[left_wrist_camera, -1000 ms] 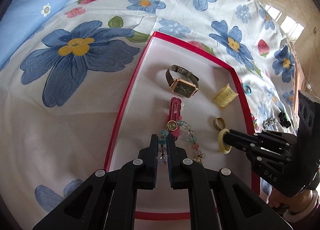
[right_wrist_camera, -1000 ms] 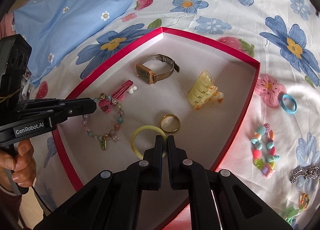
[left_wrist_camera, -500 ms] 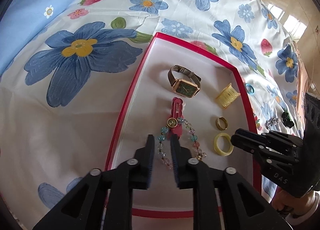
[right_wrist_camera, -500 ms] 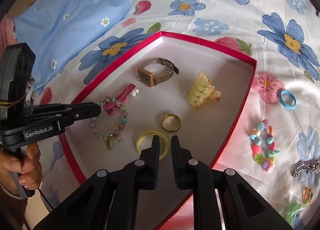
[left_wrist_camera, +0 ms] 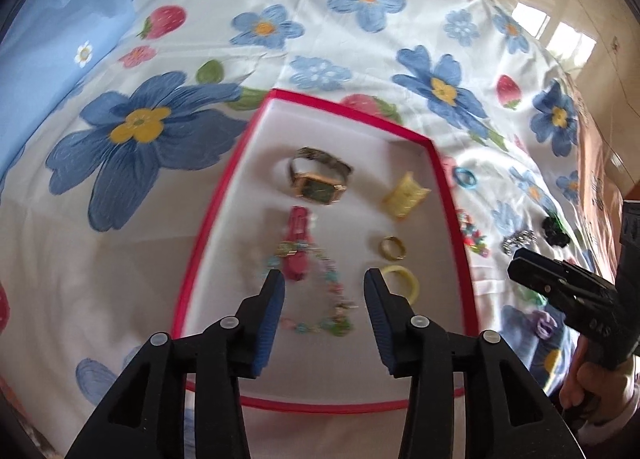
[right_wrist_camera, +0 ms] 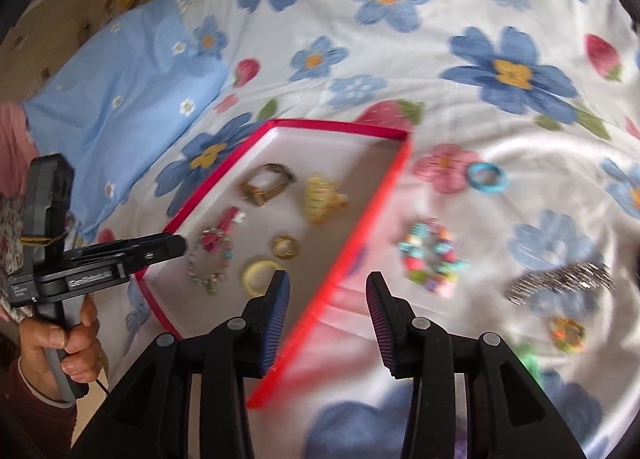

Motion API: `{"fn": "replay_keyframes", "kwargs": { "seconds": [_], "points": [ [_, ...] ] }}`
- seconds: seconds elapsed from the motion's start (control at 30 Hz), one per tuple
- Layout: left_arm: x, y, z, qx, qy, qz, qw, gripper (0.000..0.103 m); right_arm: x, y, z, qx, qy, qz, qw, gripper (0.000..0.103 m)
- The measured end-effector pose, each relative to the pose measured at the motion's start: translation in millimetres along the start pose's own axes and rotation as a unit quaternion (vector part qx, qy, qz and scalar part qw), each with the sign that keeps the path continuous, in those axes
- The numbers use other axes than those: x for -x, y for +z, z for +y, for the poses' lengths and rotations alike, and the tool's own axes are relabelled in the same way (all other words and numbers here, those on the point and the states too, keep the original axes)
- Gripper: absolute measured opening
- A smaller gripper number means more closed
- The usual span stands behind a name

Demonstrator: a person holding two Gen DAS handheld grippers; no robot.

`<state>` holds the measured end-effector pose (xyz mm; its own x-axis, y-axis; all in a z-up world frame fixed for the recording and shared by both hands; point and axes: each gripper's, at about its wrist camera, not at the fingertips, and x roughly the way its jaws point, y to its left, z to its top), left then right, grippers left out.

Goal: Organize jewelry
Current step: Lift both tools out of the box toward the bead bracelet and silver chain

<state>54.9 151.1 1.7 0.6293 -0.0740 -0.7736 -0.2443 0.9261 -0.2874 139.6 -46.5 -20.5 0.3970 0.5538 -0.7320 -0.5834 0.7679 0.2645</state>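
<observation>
A red-rimmed white tray lies on the flowered sheet. It holds a gold watch, a yellow hair claw, a pink clip, a beaded bracelet, a gold ring and a yellow ring. My left gripper is open and empty above the bracelet. My right gripper is open and empty over the tray's right rim.
Loose on the sheet right of the tray: a colourful bead bracelet, a blue ring, a silver hair clip, a small orange-green piece, a black scrunchie. A blue pillow lies far left.
Both grippers opened wide and pulled back from the tray. The right gripper let go of the yellow ring, left it in the tray, and swung right over the rim.
</observation>
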Motion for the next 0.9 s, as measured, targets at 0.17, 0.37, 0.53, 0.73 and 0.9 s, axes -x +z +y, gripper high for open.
{"fn": "replay_keyframes", "kwargs": {
  "seconds": [0.17, 0.37, 0.53, 0.73, 0.9],
  "points": [
    [3, 2, -18, -0.020, -0.013, 0.000, 0.9997, 0.047, 21, -9, -30, -0.032, -0.021, -0.012, 0.999, 0.042],
    [-2, 3, -41, -0.042, -0.027, 0.007, 0.9987, 0.049, 40, -21, -59, -0.060, -0.044, -0.019, 0.997, 0.045],
    [-10, 6, -59, -0.059, -0.036, 0.013, 0.9975, 0.049, 51, -29, -78, -0.079, -0.058, -0.024, 0.995, 0.047],
    [-18, 13, -86, -0.083, -0.047, 0.012, 0.9954, 0.049, 61, -36, -98, -0.098, -0.071, -0.030, 0.992, 0.051],
    [-29, 20, -107, -0.106, -0.055, 0.015, 0.9927, 0.050, 65, -37, -116, -0.116, -0.078, -0.033, 0.990, 0.052]
  ]
}}
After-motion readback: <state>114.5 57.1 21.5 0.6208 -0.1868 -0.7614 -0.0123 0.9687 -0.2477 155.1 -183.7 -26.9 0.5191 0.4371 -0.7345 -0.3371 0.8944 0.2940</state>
